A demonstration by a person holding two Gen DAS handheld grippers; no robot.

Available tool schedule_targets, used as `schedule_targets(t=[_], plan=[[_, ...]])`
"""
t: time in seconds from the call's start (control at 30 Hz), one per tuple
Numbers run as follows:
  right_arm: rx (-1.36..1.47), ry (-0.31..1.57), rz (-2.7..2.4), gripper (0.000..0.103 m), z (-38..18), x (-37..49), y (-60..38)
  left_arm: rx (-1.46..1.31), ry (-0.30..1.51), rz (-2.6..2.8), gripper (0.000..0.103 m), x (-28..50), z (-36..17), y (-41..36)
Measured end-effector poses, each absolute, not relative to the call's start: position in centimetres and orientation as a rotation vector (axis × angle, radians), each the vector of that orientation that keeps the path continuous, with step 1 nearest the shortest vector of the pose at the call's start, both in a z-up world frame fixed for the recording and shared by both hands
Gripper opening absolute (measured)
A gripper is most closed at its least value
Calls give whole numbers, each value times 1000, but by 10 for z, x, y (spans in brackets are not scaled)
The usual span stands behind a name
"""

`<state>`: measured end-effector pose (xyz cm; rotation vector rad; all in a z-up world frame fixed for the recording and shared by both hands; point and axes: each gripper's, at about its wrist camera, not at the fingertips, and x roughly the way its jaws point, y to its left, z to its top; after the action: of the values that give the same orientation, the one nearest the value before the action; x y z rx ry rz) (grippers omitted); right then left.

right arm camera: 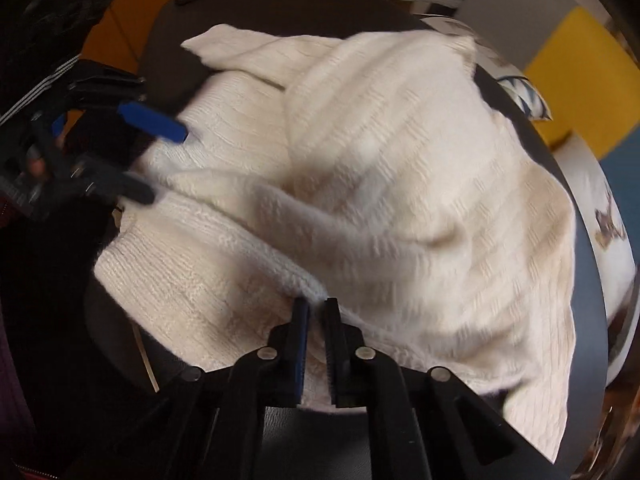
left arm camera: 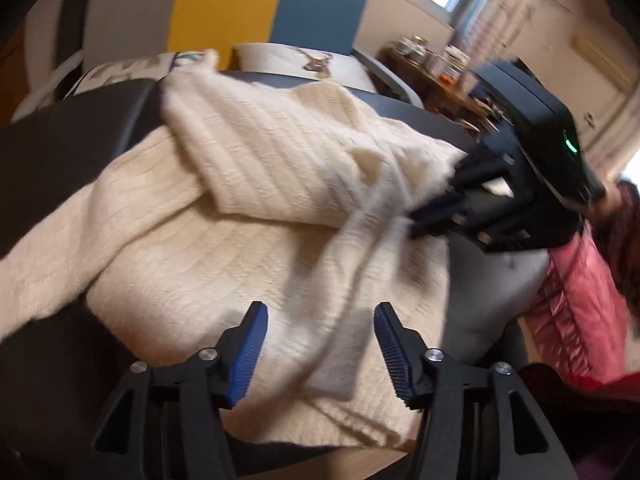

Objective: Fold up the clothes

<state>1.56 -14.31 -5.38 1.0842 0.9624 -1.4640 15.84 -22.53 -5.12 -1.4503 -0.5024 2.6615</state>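
A cream knit sweater (left arm camera: pixel 248 208) lies bunched on a round dark table (left arm camera: pixel 60 148), with one part folded over the body. My left gripper (left arm camera: pixel 320 320) is open and empty, hovering over the sweater's near edge. My right gripper (right arm camera: pixel 317 312) is shut on a ridge of the sweater (right arm camera: pixel 380 168) and holds it pinched. In the left wrist view the right gripper (left arm camera: pixel 436 204) reaches in from the right at the sweater's edge. In the right wrist view the left gripper (right arm camera: pixel 164 160) is at the left, open, beside the sweater.
The table's rim (right arm camera: pixel 592 264) curves round on the right. Beyond it stand a blue chair (left arm camera: pixel 320 4), a yellow panel (left arm camera: pixel 224 4) and printed cushions (left arm camera: pixel 308 62). A pink padded garment (left arm camera: pixel 572 312) lies to the right. A cluttered wooden desk (left arm camera: pixel 432 64) is at the back.
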Motion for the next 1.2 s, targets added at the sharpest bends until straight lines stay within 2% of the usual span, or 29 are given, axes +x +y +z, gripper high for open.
schedule_targets(t=[0.23, 0.3, 0.37, 0.43, 0.53, 0.73, 0.9, 1.03, 1.2], plan=[[1113, 943, -1566, 4, -44, 30, -105, -1615, -519, 2630, 58, 118, -86, -236], [1119, 930, -1610, 4, -39, 32, -92, -1618, -433, 2664, 56, 115, -85, -229], [1132, 901, -1662, 4, -33, 31, -78, -1622, -386, 2690, 48, 115, -85, -225], [1150, 872, -1714, 3, -28, 27, -60, -1621, -414, 2698, 27, 116, -84, -228], [1186, 840, -1803, 0, -27, 17, -36, -1635, -472, 2709, 20, 112, -83, -235], [1286, 593, -1920, 0, -44, 9, 16, -1650, -415, 2761, 20, 96, -87, -233], [1171, 346, -1958, 2, -26, 13, -10, -1645, -386, 2775, 20, 102, -89, -232], [1313, 265, -1791, 7, -41, -23, -71, -1657, -430, 2769, 20, 106, -87, -236], [1420, 405, -1531, 8, -76, -9, -130, -1690, -448, 2811, 20, 119, -82, -241]])
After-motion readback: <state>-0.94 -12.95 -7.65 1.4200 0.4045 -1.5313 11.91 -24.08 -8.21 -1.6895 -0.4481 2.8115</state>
